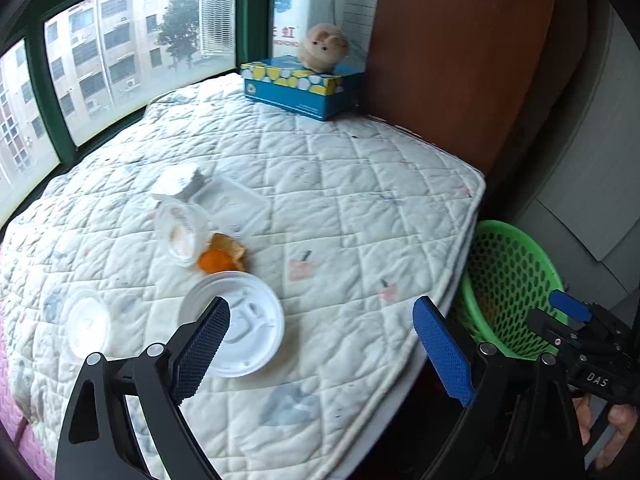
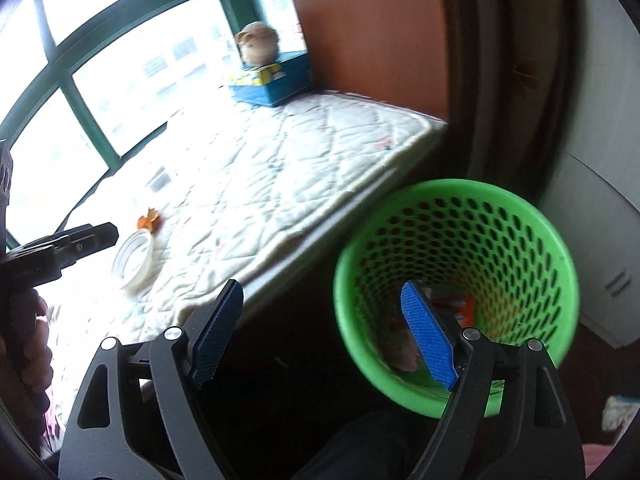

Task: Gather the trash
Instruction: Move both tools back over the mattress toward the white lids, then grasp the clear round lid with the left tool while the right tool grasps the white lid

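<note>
Showing both grippers empty above a white quilted window-seat mattress that carries the remaining trash. The left gripper has its jaws spread wide with nothing between them, hovering over the mattress's near edge; the right gripper is likewise spread and empty, one blue pad lying in line with the mouth of the green perforated plastic waste basket. No earlier picture is given, so only this stance is recorded. That basket stands on the floor just beside the mattress's right edge and holds some orange and reddish scraps at its bottom, too blurred to identify. On the mattress lie a round white plastic lid near the left gripper's dark pad, a smaller round white lid farther left, a clear round plastic cup, a clear rectangular plastic tray, a crumpled white wrapper, and orange fruit peel between cup and large lid. At the far corner a blue and yellow tissue box bears a beige plush toy.
</note>
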### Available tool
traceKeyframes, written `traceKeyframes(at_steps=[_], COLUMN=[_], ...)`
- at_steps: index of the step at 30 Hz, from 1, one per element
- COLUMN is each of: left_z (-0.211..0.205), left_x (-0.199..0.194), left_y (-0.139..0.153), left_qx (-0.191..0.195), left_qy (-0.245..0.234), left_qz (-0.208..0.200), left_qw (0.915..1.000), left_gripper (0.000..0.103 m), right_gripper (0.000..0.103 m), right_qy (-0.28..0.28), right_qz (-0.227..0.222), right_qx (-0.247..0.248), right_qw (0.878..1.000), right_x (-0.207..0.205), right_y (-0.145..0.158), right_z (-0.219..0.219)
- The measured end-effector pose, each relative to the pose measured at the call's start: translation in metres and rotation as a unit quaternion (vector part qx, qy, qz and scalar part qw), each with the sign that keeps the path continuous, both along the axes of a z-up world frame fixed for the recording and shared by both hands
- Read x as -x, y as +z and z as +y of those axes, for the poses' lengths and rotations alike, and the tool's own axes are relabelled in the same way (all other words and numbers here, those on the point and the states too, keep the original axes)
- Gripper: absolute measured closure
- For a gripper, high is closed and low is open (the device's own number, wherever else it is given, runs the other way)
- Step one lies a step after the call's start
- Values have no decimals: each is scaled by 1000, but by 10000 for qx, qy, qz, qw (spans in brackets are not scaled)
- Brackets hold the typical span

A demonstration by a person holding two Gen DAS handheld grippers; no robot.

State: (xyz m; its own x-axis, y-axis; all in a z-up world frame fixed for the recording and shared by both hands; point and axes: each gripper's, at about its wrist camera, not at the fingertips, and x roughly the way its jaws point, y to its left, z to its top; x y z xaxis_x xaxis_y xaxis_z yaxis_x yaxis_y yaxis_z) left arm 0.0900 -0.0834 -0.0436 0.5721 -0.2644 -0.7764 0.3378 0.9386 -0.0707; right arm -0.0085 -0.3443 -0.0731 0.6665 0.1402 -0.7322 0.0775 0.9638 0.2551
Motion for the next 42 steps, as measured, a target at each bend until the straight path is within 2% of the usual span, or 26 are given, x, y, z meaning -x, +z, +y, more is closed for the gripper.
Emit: traceKeyframes(at_steps=[10, 15, 19, 25, 42], left_z=[106, 155, 184, 209, 225], left_x=[-20, -29, -38, -48, -73], left_y=[-14, -26, -37, -55, -91], left_qx=[-268, -480, -544, -375, -334], left_qy=[1014, 1351, 1411, 1339, 1056], left_qz=[26, 95, 211, 472, 819], left_qw=[9945, 9896, 9883, 9892, 9905], left_gripper=[8, 7, 7, 7, 7], right_gripper=[21, 20, 19, 19, 19], right_qy=[706, 985, 1165, 1409, 1865], right_qz=[56, 79, 119, 169, 393], right_qx=[81, 140, 169, 288, 516], right_qw=[9975, 9950, 9930, 9895, 9803], right_x=[-32, -42, -50, -61, -92], right_y=[1, 1, 1, -1, -17], right_z=[72, 101, 123, 154, 216])
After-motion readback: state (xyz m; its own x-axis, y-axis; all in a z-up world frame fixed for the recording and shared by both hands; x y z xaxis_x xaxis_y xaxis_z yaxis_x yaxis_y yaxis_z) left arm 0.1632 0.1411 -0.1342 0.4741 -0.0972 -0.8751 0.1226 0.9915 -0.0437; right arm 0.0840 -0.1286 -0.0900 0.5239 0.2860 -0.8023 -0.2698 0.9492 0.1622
